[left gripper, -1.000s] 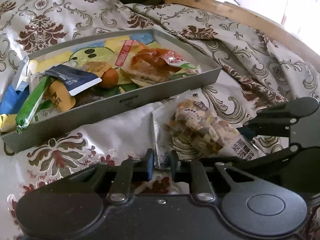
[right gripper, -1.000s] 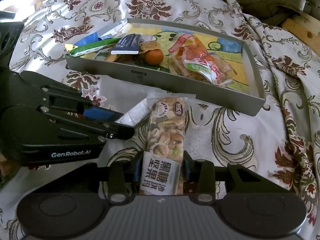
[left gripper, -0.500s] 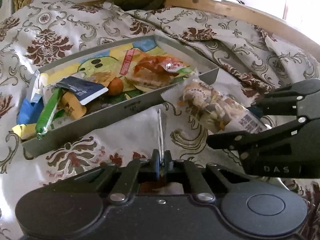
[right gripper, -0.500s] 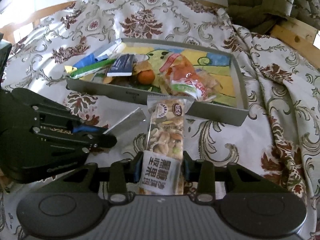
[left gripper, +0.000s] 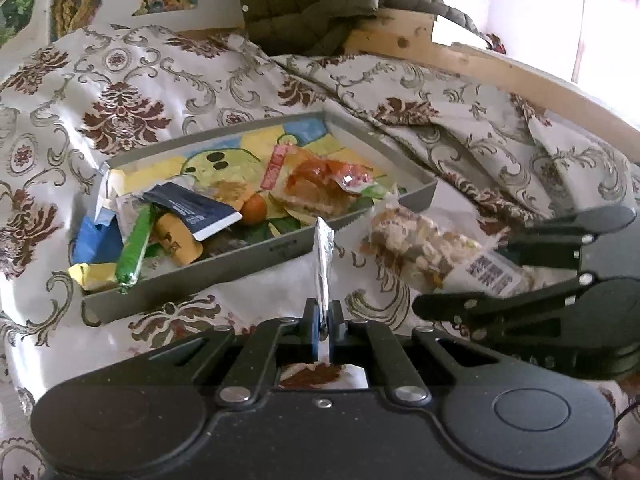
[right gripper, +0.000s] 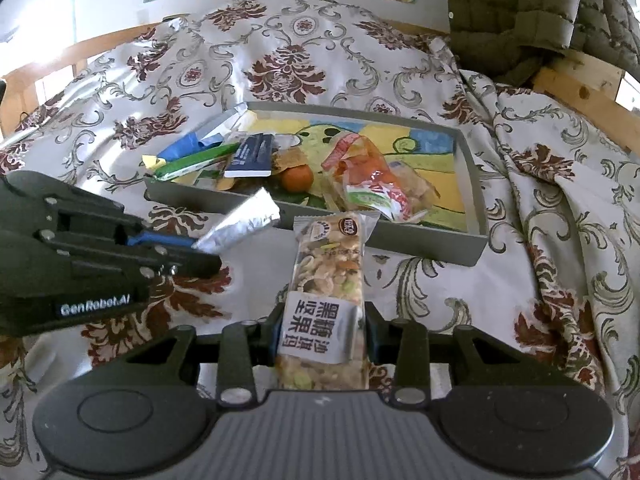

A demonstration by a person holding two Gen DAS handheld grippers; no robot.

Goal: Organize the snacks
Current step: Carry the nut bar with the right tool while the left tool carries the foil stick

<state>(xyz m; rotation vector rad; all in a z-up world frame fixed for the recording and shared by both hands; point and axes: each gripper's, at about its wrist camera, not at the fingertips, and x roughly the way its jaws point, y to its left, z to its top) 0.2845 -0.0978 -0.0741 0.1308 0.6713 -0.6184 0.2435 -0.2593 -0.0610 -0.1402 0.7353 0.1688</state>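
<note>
The grey tray [right gripper: 476, 236] rests on a floral bedspread [right gripper: 280, 64]; posters hang on the wall behind it. In front of the tray, the left gripper [left gripper: 323, 324] is clamped on a silver sachet [left gripper: 323, 256], and the right gripper [right gripper: 323, 338] grips a nut bar [right gripper: 328, 272].

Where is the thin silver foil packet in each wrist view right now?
Left wrist: thin silver foil packet stands edge-on at centre, clamped in the left gripper.
Right wrist: it juts right from the left gripper, left of centre.
Shared landmark: small round orange fruit in the grey rectangular tray.
</note>
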